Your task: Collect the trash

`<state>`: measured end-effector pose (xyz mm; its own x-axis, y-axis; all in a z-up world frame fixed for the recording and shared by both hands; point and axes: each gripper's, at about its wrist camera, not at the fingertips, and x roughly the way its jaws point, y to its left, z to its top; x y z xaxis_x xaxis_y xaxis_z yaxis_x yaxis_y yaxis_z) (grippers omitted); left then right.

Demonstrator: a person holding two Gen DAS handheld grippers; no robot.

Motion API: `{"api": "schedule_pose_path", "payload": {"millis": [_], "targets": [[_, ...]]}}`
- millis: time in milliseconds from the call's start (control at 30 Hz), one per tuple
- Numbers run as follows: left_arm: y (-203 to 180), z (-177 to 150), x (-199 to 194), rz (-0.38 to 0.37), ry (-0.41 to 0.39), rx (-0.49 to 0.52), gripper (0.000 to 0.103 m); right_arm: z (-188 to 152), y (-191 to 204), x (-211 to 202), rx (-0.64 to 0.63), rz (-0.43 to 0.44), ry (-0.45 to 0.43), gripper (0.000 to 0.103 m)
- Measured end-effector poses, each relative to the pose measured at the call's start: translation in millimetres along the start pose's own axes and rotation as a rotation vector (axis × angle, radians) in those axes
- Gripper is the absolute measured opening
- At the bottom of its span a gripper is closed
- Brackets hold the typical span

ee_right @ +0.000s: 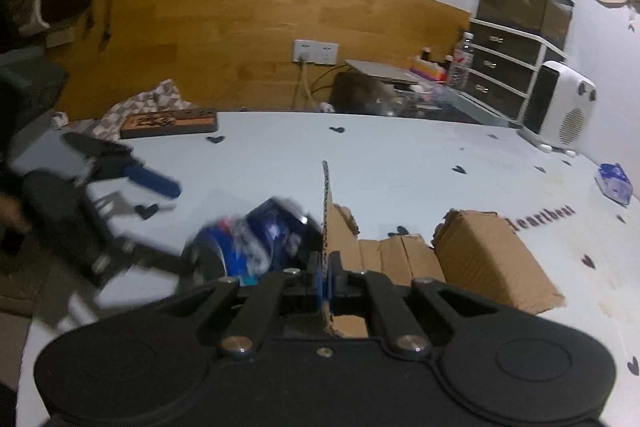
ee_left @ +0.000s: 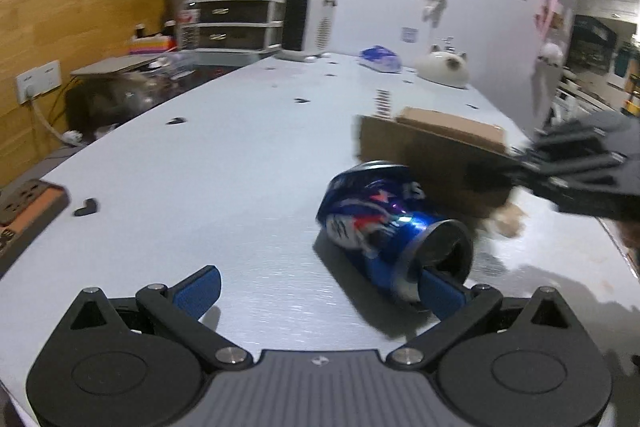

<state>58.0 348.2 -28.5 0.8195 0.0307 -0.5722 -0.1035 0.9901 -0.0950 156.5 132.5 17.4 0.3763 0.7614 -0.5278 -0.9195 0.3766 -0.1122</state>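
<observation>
The left gripper (ee_left: 320, 287) is spread wide, one blue pad seemingly touching the crushed blue can (ee_left: 390, 223), which lies on the white table (ee_left: 240, 167) against the cardboard box (ee_right: 480, 255). The right gripper (ee_right: 325, 281) is clenched on the box's upright flap (ee_right: 327, 211).

The crushed can (ee_left: 380, 219) is deep blue with white and red markings and a silvery rim. The cardboard box (ee_right: 484, 259) is plain tan-brown, one flap edge speckled dark. The desk (ee_left: 248, 163) is pale grey-white, dotted with small black hearts and black lettering. The left gripper (ee_left: 320, 291) has a black body and blue pads on its fingers (ee_left: 200, 291); the right gripper (ee_right: 326, 279) is black with blue too. The tissue pack (ee_right: 614, 183) is blue and white. The heater (ee_right: 560, 107) is white with a dark grille. The wall panel (ee_right: 260, 27) is honey-coloured wood.
</observation>
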Motion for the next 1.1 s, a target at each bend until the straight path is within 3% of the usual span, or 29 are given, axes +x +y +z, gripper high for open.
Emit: {"api": "schedule_pose_path", "payload": {"millis": [300, 400, 467, 633, 833, 967, 1100], "targets": [[36, 23, 22, 0.088, 0.002, -0.031, 0.103, -25, 4, -37, 0.012, 0.087, 0.0, 0.003], [42, 27, 26, 0.126, 0.006, -0.042, 0.103, -29, 4, -38, 0.067, 0.03, 0.02, 0.003], [46, 28, 21, 0.106, -0.002, -0.068, 0.103, -33, 1, -37, 0.111, -0.021, 0.019, 0.003], [41, 25, 2, -0.039, -0.025, -0.169, 0.103, -33, -14, -26, 0.168, -0.11, 0.005, 0.003], [9, 25, -11, -0.201, -0.058, -0.245, 0.103, -12, -38, 10, 0.1, -0.109, 0.003, 0.003], [-5, 27, -4, -0.216, -0.062, -0.281, 0.103, 2, -46, 38, 0.009, -0.076, 0.013, 0.003], [-8, 30, 10, -0.148, -0.058, -0.32, 0.103, 12, -47, 61, -0.063, -0.051, 0.014, 0.003]]}}
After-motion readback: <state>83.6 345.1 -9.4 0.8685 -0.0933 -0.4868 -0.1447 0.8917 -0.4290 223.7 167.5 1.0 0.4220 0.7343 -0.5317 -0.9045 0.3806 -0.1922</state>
